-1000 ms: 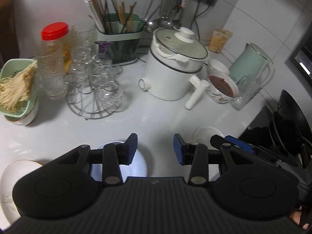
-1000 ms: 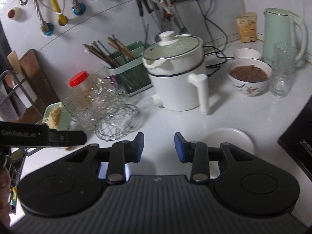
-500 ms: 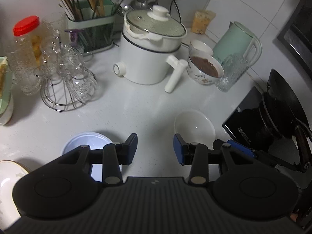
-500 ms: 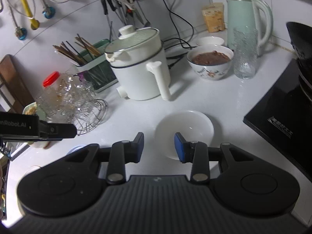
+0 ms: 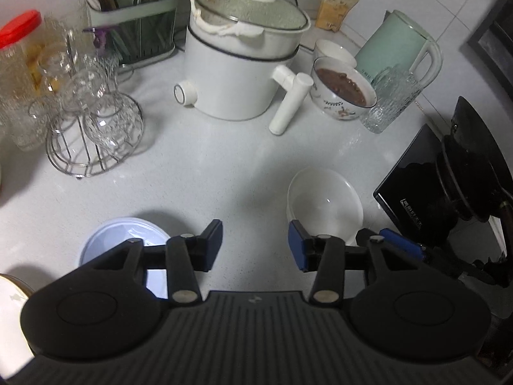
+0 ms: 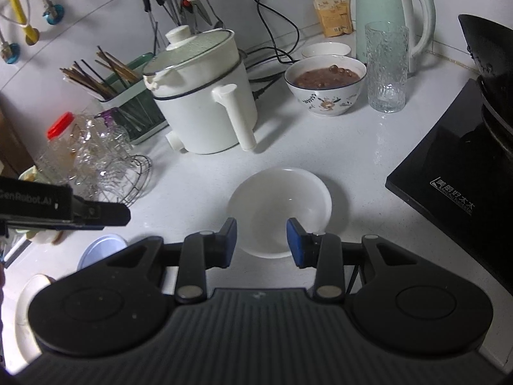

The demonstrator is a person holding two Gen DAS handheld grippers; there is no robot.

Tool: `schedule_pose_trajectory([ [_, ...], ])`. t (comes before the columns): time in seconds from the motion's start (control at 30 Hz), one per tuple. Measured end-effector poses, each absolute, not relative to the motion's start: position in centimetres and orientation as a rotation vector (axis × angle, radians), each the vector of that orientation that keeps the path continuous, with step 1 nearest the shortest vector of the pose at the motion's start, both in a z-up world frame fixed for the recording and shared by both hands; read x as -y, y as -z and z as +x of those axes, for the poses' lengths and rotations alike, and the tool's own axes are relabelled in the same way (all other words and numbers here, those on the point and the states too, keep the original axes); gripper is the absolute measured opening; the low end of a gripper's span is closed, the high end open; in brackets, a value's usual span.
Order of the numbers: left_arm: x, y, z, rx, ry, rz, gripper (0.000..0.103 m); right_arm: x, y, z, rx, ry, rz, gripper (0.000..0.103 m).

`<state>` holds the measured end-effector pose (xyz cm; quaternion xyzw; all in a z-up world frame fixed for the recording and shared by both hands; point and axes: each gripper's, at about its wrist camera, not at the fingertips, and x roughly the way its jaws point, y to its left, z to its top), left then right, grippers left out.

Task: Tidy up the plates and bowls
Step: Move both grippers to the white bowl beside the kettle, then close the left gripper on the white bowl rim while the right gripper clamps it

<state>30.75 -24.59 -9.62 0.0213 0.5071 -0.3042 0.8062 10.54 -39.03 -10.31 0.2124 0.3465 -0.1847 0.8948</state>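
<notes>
An empty white bowl (image 6: 279, 208) sits on the white counter; it also shows in the left wrist view (image 5: 323, 202). My right gripper (image 6: 261, 240) is open and hovers just over the bowl's near rim. My left gripper (image 5: 255, 245) is open and empty above bare counter, left of the bowl. A pale blue plate (image 5: 120, 243) lies under its left finger, also in the right wrist view (image 6: 101, 250). A white gold-rimmed plate (image 5: 9, 301) lies at the far left, also in the right wrist view (image 6: 25, 314).
A white electric pot (image 6: 205, 96) with a long handle stands behind. A patterned bowl of brown food (image 6: 325, 83), a glass tumbler (image 6: 386, 67) and a green kettle (image 6: 388, 16) stand at back right. A black induction hob (image 6: 449, 160) is right. A wire rack of glasses (image 5: 86, 115) is left.
Both grippers have moved right and forward. The white bowl has come into full view and now lies just ahead of the right gripper's open fingers. Nothing was grasped.
</notes>
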Motion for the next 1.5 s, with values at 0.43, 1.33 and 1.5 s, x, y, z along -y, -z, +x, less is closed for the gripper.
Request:
schedule_pose_trajectory([
  [0.43, 28.9, 14.3, 34.2, -1.136, 0.735, 0.03, 0.061, 42.6, 13.7, 12.7, -0.737, 0.526, 0.458, 0.037],
  [1.33, 33.8, 19.3, 35.1, -1.171, 0.808, 0.028, 0.018, 44.5, 18.4, 14.3, -0.758, 0.528, 0.545, 0.012],
  [1.5, 33.1, 17.9, 35.0, -1.17, 0.817, 0.009, 0.018, 44.5, 17.5, 14.2, -0.753, 0.52, 0.566, 0.012],
])
